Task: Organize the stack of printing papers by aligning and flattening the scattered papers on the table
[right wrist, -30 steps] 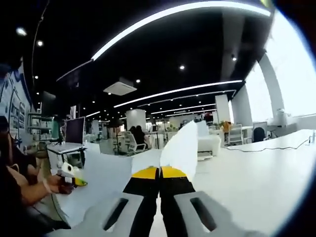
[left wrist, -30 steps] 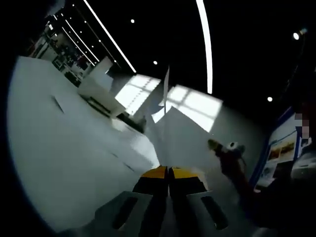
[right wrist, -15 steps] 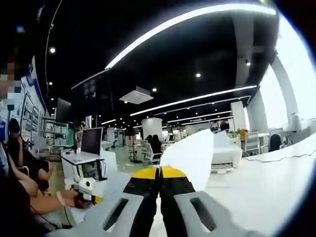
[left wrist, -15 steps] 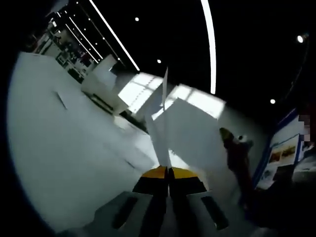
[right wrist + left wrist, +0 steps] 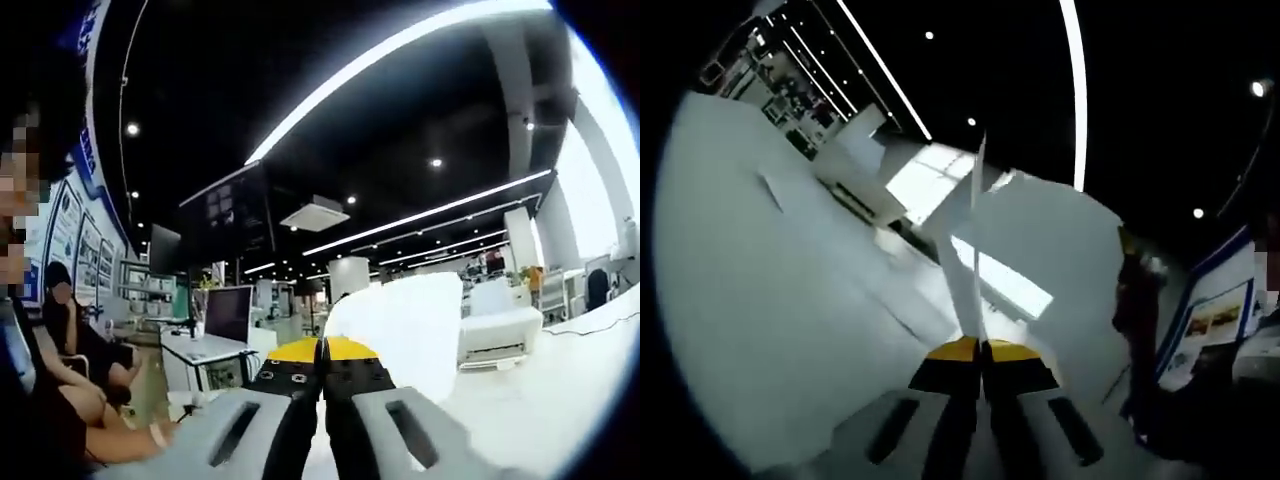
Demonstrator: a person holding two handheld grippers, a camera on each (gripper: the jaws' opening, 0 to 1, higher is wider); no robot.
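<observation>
My left gripper [image 5: 981, 345] is shut on the lower edge of the white printing papers [image 5: 1040, 250]. The sheets stand up from its yellow-tipped jaws, edge-on in the middle and fanning broad to the right. At their far right side is the right gripper [image 5: 1134, 285], dark red with a yellow tip. In the right gripper view, my right gripper [image 5: 322, 346] is shut on the same white papers [image 5: 415, 320], which rise to the right above its jaws. The papers are held up off the white table [image 5: 760, 300].
The white table [image 5: 560, 375] stretches out to the right in the right gripper view. A person's hand [image 5: 160, 436] shows low at the left, with a desk and monitor [image 5: 228, 312] behind it. Office desks and ceiling light strips lie beyond.
Both views have tilted upward toward the ceiling. In the left gripper view the broad sheet looms larger and nearer. The left gripper has slipped out of the right gripper view at lower left.
</observation>
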